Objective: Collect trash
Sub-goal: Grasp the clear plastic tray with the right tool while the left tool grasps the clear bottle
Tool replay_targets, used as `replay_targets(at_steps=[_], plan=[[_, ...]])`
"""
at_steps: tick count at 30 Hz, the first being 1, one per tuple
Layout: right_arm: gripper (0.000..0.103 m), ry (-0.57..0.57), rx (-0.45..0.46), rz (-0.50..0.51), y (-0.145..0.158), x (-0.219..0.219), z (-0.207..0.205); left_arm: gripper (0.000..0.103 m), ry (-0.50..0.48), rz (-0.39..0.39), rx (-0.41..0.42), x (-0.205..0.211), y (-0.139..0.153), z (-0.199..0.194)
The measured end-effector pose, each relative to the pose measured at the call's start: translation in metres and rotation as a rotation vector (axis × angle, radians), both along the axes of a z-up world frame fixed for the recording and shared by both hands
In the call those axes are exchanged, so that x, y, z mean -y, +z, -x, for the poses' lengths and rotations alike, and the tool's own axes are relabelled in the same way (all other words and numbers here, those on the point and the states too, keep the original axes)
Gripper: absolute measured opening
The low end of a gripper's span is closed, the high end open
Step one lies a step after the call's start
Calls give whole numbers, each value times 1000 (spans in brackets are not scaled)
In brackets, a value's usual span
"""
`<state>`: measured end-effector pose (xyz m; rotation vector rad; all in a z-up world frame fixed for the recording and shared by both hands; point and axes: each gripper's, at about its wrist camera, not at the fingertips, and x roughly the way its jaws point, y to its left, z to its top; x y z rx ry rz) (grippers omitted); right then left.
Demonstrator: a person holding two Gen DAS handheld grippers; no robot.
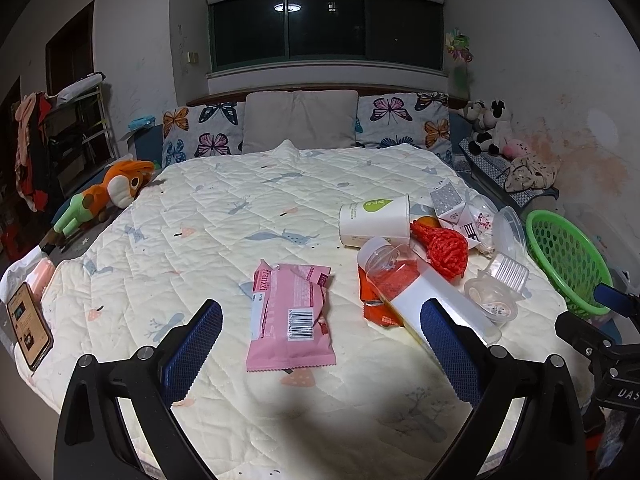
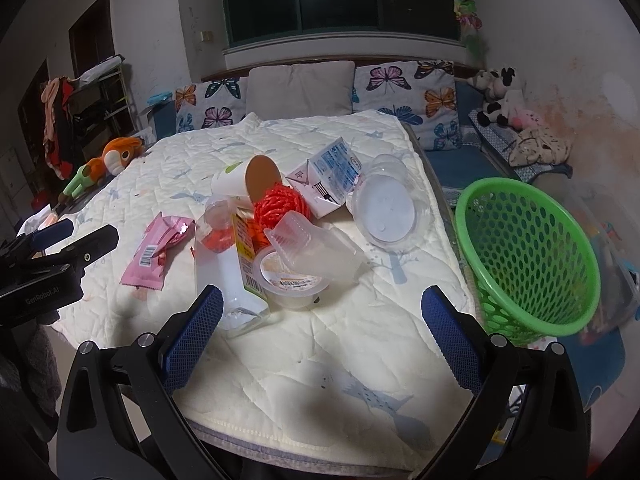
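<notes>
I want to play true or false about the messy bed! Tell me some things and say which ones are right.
1. The green plastic mesh basket already holds the pink snack wrapper. False: the pink snack wrapper lies on the cream quilt.
2. The white paper cup with a green leaf logo lies on its side. True.
3. The left gripper is squeezing the pink snack wrapper. False: its jaws stand wide apart, holding nothing.
4. The right gripper is open and holds nothing. True.
5. An orange plush toy lies at the bed's left edge. True.
6. The red net bag hangs from the window. False: it sits in the trash pile.
</notes>
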<state>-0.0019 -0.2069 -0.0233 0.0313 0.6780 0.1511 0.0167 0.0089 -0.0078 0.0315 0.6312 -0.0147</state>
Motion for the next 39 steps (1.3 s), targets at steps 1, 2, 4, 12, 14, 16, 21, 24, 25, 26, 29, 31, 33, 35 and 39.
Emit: replay_targets(at_steps=[1,2,4,12,14,16,21,24,25,26,29,31,33,35,39], plan=[[98,1,0,0,0,0,-1,96,1,0,1,0,0,0],[98,1,0,2,0,0,-3,96,1,0,0,-1,0,-1],[98,2,-3,2,-1,0,-5,96,1,2,-4,-1,0,-2],[98,10,-18,0,-3,-2,-18,96,11,4,-18,-7,0,-16],[98,12,-20,-2,-4,-2,-21,96,12,2,-21,-7,0,-17],[97,14,-23,-5,-4,-1,-24,96,13,2,-25,-7,0,-19],[96,25,-43,-36,-6,3,-36,96,24,2,-34,-11,1,-26],[94,36,-64,-70,-8,7,-43,96,27,1,-39,-12,1,-30],[94,38,-69,-78,-9,9,-46,96,29,0,-42,-12,0,-32],[94,42,-79,-93,-10,12,-50,96,31,1,-44,-12,0,-33],[91,51,-92,-129,-12,16,-57,96,34,1,-53,-13,-1,-38],[89,58,-112,-163,-16,22,-63,96,33,1,-60,-14,-3,-41],[87,63,-133,-192,-20,26,-69,96,33,1,-68,-14,-4,-44],[84,67,-148,-216,-23,29,-74,96,31,6,-77,-14,-6,-47],[83,86,-173,-256,-30,31,-82,96,24,17,-97,-12,-10,-53]])
